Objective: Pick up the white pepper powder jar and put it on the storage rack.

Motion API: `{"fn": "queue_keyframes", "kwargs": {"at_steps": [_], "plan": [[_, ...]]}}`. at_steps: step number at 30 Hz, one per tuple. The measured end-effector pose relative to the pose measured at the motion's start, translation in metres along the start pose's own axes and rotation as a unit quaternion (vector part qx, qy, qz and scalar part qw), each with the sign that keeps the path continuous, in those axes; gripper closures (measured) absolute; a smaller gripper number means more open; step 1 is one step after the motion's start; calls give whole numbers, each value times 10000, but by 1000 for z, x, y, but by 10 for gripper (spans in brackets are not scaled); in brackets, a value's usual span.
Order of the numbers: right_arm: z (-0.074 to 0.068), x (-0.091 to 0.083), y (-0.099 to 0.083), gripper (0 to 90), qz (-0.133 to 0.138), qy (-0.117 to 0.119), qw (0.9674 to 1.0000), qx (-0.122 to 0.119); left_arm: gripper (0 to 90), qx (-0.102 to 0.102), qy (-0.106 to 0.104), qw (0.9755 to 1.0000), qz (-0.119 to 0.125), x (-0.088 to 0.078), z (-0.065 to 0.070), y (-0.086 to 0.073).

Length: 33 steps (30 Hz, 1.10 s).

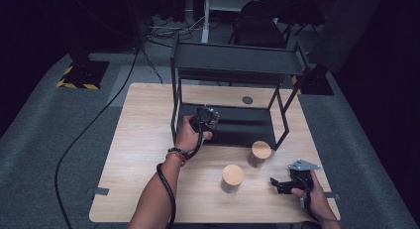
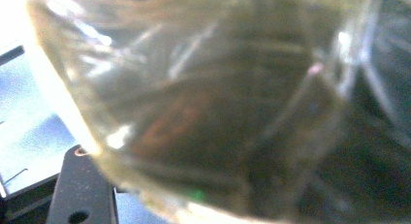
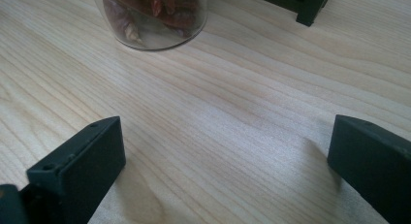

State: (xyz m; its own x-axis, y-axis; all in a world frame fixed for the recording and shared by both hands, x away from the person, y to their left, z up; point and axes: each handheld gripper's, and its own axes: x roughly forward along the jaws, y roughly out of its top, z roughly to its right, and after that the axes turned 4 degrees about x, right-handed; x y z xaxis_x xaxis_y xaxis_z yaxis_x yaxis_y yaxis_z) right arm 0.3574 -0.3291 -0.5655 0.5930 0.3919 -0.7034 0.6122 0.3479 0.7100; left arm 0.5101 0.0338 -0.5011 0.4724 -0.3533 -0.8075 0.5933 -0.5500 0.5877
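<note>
Jars with wooden lids stand on your table: the nearer jar (image 1: pixel 232 177) sits left of your right gripper (image 1: pixel 280 185), whose jaws are spread wide and empty above the wood; your right gripper view shows a glass jar (image 3: pixel 150 20) of reddish-brown dried pieces ahead of those jaws, apart from them; the second jar (image 1: pixel 260 153) stands farther back, beside the black shelf rack (image 1: pixel 233 65); your left gripper (image 1: pixel 208 116) holds a clear glass jar (image 2: pixel 203 103) pinched at the rack's lower shelf, contents blurred.
</note>
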Motion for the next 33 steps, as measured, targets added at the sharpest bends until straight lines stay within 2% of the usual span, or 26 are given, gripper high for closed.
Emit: {"fn": "queue_keyframes", "kwargs": {"at_steps": [3, 6, 11, 22, 33], "plan": [[0, 0, 0, 0, 0, 0, 10000, 1, 298, -52, -1, 10000, 2, 1, -1, 0], [0, 0, 0, 0, 0, 0, 10000, 0, 298, -18, 16, 10000, -10, 2, -1, 1], [0, 0, 0, 0, 1, 18, 10000, -20, 298, -119, 51, 9999, -34, 6, -2, 1], [0, 0, 0, 0, 1, 18, 10000, -20, 298, -148, 77, 9998, -51, 10, -4, -1], [0, 0, 0, 0, 1, 19, 10000, -20, 296, -197, 15, 9998, 5, 11, -6, -3]]}}
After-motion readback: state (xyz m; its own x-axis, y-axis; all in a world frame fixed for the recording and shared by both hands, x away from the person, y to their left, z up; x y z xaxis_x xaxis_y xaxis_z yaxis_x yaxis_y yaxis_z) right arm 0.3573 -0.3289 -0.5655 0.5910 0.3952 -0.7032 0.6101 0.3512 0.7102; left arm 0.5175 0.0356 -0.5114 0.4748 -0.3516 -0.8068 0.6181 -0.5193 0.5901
